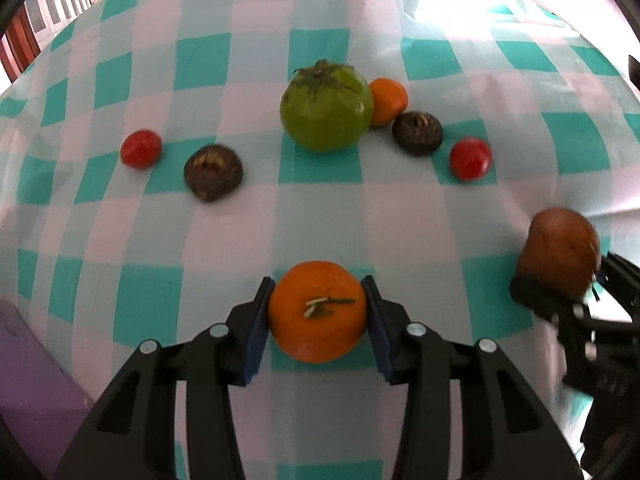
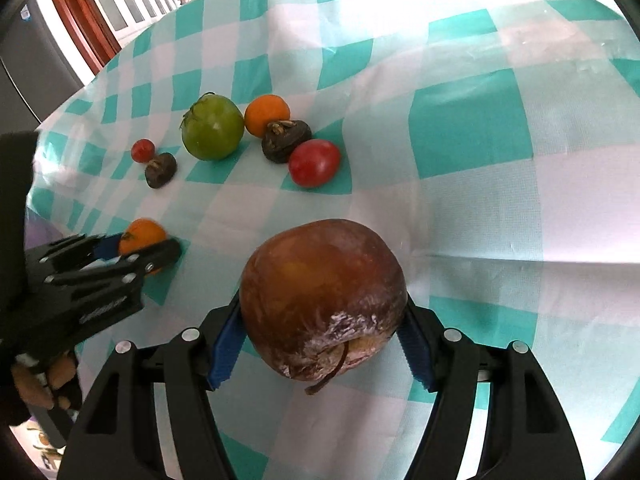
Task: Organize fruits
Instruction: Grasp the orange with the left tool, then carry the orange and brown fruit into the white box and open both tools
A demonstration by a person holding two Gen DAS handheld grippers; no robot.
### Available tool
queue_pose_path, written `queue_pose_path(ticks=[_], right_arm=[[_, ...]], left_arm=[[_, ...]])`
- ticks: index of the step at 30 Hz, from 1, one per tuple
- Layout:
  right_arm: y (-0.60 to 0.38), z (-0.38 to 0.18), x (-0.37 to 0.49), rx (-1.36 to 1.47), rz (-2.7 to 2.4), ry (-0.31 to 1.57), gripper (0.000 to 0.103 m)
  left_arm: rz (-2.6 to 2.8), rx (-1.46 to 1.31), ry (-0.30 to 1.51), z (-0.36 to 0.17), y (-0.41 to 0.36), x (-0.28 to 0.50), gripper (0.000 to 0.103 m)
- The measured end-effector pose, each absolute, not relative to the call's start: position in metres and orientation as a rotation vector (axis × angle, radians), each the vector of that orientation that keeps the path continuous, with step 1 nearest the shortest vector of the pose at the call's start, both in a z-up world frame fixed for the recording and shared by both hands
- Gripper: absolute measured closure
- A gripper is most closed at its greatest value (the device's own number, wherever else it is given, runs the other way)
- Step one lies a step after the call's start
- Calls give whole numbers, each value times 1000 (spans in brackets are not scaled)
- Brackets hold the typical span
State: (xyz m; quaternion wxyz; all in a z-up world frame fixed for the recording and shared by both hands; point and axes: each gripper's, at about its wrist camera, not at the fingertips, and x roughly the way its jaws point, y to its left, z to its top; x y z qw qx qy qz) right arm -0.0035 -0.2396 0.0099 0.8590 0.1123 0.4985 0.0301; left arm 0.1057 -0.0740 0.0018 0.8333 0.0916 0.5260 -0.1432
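My left gripper (image 1: 318, 300) is shut on an orange mandarin (image 1: 318, 312) just above the checked cloth; it also shows in the right wrist view (image 2: 142, 236). My right gripper (image 2: 322, 316) is shut on a brown, wrinkled apple (image 2: 320, 296), seen at the right edge of the left wrist view (image 1: 560, 252). On the cloth lie a green tomato (image 1: 326, 106), a second mandarin (image 1: 388, 100), two dark brown fruits (image 1: 213, 172) (image 1: 417, 133) and two red tomatoes (image 1: 141, 149) (image 1: 470, 159).
The teal and white checked tablecloth (image 1: 320, 220) covers the table. Its left edge drops off near a purple surface (image 1: 28, 360). A wooden door and white cabinets (image 2: 120, 4) stand beyond the far left. Strong glare lies at the far right.
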Motion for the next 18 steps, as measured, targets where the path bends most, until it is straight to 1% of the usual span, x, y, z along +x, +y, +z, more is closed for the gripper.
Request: queue_pose_path(ticks=[8, 18], right_arm=[[-232, 13, -25, 328, 46, 1087, 37], [-187, 16, -62, 430, 63, 1133, 37]], left_arm=[[-298, 130, 1150, 1, -51, 72, 59], [-303, 124, 1171, 11, -11, 23, 59]])
